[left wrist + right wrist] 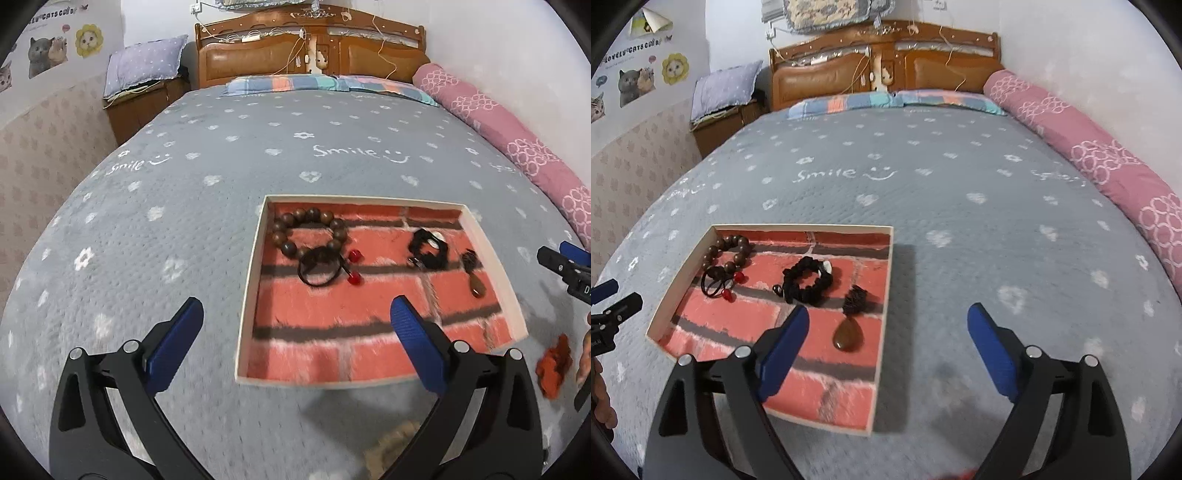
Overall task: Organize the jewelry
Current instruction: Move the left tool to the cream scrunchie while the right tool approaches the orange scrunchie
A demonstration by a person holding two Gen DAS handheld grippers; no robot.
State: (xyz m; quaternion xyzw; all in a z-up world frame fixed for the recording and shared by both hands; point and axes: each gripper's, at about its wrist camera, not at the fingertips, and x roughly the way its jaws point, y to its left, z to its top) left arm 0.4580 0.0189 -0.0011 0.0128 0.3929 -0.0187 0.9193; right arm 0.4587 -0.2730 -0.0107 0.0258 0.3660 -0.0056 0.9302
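Bed (221, 155): tray (255, 258) holding bead bracelet (308, 229), pendant (848, 334); left tongs (295, 332) and right tongs (888, 343) both spread, empty.

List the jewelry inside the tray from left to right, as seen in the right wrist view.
Wooden bead bracelet → black hair tie with red beads → black braided bracelet → brown teardrop pendant.

Both wrist views looking forward and down over the bed (258, 147) toward the headboard (886, 62). Tray (255, 280) close, lower right of the left view, lower left of the right; shared by both.
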